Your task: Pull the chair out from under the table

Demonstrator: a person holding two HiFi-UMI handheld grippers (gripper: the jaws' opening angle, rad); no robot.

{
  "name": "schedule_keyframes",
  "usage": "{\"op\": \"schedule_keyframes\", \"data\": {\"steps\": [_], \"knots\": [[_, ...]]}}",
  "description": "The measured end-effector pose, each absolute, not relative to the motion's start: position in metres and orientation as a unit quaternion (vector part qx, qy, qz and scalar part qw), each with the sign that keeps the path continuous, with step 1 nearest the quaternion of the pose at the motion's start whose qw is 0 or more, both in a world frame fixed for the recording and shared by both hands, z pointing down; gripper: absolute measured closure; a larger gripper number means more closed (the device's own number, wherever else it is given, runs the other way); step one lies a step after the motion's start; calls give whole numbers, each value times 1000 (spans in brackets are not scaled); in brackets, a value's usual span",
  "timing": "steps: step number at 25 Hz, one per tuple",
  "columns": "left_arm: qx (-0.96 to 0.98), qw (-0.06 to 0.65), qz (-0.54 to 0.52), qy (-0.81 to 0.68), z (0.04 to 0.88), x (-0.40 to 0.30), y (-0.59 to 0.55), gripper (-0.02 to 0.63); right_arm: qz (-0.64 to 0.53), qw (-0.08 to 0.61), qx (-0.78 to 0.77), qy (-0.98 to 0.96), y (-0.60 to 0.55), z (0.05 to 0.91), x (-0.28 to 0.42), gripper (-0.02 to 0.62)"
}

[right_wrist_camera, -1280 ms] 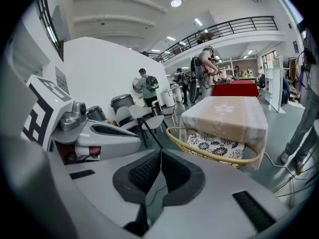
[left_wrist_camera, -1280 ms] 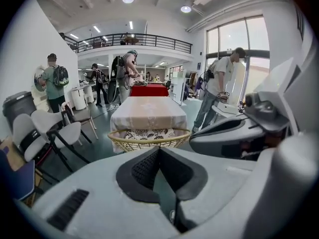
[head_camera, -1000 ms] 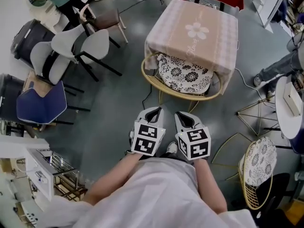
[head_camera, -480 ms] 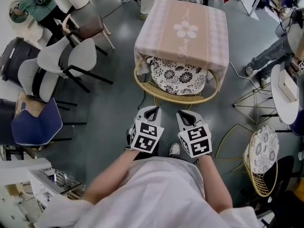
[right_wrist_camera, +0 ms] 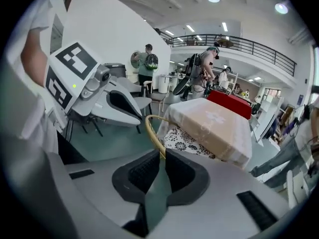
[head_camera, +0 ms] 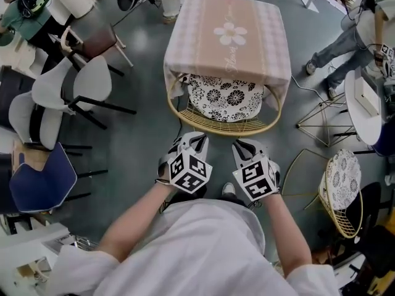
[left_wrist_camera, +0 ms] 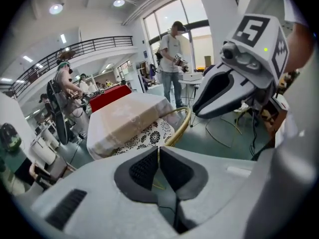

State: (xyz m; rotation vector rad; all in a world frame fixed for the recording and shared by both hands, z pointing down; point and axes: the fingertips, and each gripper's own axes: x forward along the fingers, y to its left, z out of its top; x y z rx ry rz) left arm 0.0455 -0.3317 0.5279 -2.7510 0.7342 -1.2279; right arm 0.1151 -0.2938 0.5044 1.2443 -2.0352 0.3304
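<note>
A square table (head_camera: 228, 39) with a pink-beige cloth and a flower print stands ahead. Under its near side is tucked a chair with a round gold wire back (head_camera: 216, 128) and a black-and-white floral cushion (head_camera: 225, 97). My left gripper (head_camera: 199, 139) and right gripper (head_camera: 242, 145) hang side by side just short of the chair's rim, both shut and empty. In the left gripper view the shut jaws (left_wrist_camera: 158, 151) point at the gold rim (left_wrist_camera: 182, 126) and cushion. In the right gripper view the shut jaws (right_wrist_camera: 162, 156) sit just below the rim (right_wrist_camera: 153, 133).
A second gold wire chair (head_camera: 338, 193) stands at the right, beside a round white table (head_camera: 361, 103). White chairs (head_camera: 68, 91) and a blue chair (head_camera: 43, 176) stand at the left. A person's legs (head_camera: 336, 42) are at the upper right. Cables lie on the grey floor.
Both grippers have moved forward and down toward the chair's rim. The left gripper has rolled, so its marker cube sits tilted. The chair has not moved.
</note>
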Motion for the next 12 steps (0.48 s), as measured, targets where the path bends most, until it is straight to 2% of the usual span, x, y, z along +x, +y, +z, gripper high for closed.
{"op": "schedule_keyframes", "data": {"steps": [6,9,12], "knots": [[-888,83,-427,150,547,44,-336,598,55,449,453,-768,-301,526,117,591],[-885,105,-438,117,553,41,-338,559,39,478,440,-759,-303,536,119,590],[-883,125,-443,93,557,42,-343,554,25,500,425,-754,-306,542,123,585]]}}
